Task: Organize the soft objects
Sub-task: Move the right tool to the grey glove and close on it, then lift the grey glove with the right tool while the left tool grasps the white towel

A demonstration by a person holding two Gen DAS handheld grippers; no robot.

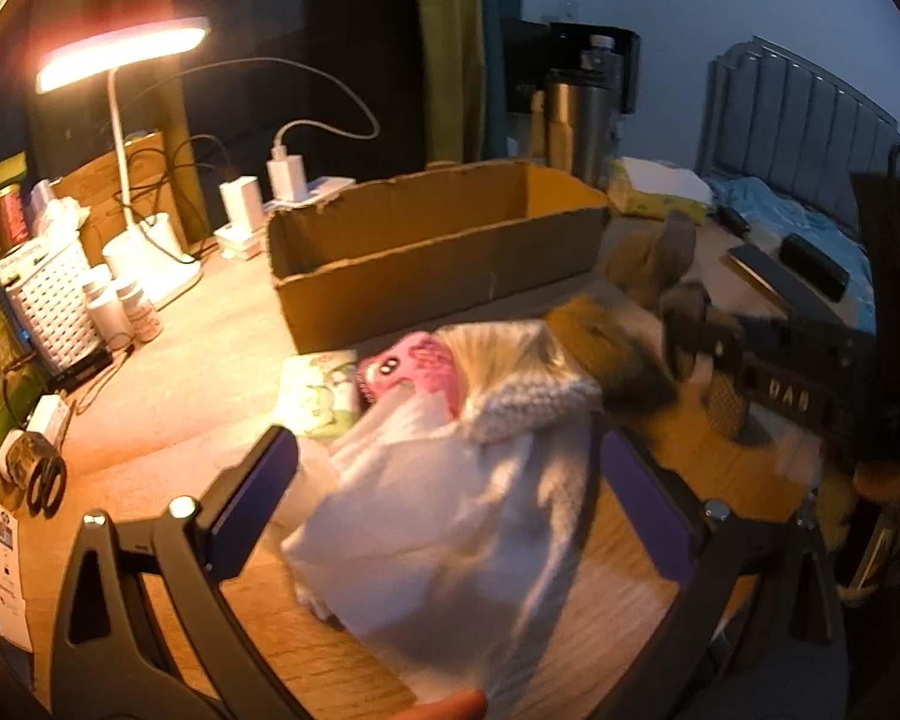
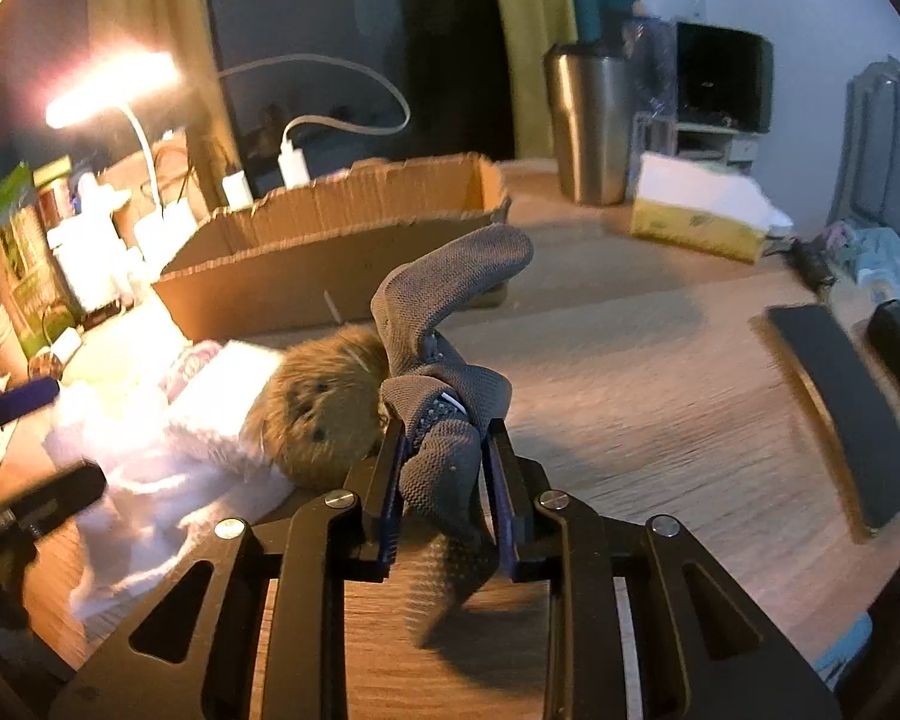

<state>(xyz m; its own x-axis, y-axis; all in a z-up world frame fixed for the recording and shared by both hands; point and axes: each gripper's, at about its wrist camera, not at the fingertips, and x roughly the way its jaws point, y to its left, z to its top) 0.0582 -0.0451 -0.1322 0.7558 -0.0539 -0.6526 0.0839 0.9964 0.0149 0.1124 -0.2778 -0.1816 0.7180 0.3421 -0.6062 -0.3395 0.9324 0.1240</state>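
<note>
In the right wrist view, the right gripper (image 2: 444, 474) is occupying the lower centre of the frame, and its jaws are pressing together on a grey sock (image 2: 444, 324); the sock is bunching between the blue pads, with one end rising toward the upper centre and the other end hanging down below the fingers. Just left of the sock, a brown plush toy (image 2: 324, 402) is lying on the wooden table (image 2: 630, 360), touching the sock and resting against a white cloth (image 2: 150, 462) that is spreading toward the lower left. Behind these, in the centre left of the frame, an open cardboard box (image 2: 330, 252) is standing on the table. A steel tumbler (image 2: 588, 120) is standing at upper right of centre, with a tissue pack (image 2: 696, 216) beside it. In the left wrist view, the left gripper (image 1: 444, 498) is sitting at the bottom of the frame with its jaws spread wide; the white cloth is lying between the fingers, and neither pad is pressing on it. A pink knitted toy (image 1: 414, 369) and a pale knitted piece (image 1: 540, 408) are lying just above the cloth at frame centre, in front of the box. A lit desk lamp (image 1: 120, 54) is glowing at upper left. The right gripper is appearing blurred at the right edge of that view.
</note>
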